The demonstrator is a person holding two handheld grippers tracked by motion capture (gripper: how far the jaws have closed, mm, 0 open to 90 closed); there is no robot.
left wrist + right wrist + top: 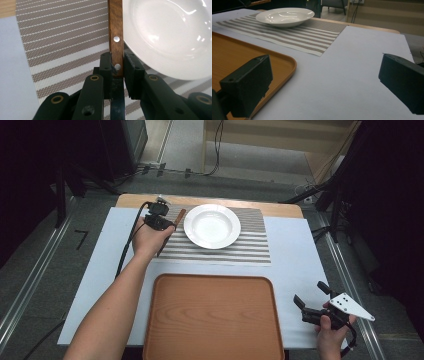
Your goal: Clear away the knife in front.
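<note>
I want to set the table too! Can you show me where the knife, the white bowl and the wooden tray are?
knife (116, 40): left gripper view, on its wooden handle by the upper rivet.
white bowl (192, 231): high view, on its left rim.
wooden tray (212, 320): high view, on its bare floor.

Bowl (212, 225) on mat (250, 247), far centre; knife (116, 37) just left of bowl; tray (214, 320) near, before mat; all on table (295, 265).

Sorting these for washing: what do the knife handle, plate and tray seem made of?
Knife handle: likely wood, brown grain with metal rivets. Plate: probably glazed ceramic, white and glossy with highlights. Tray: wood-look orange-brown grain; could be laminate or plastic.
</note>
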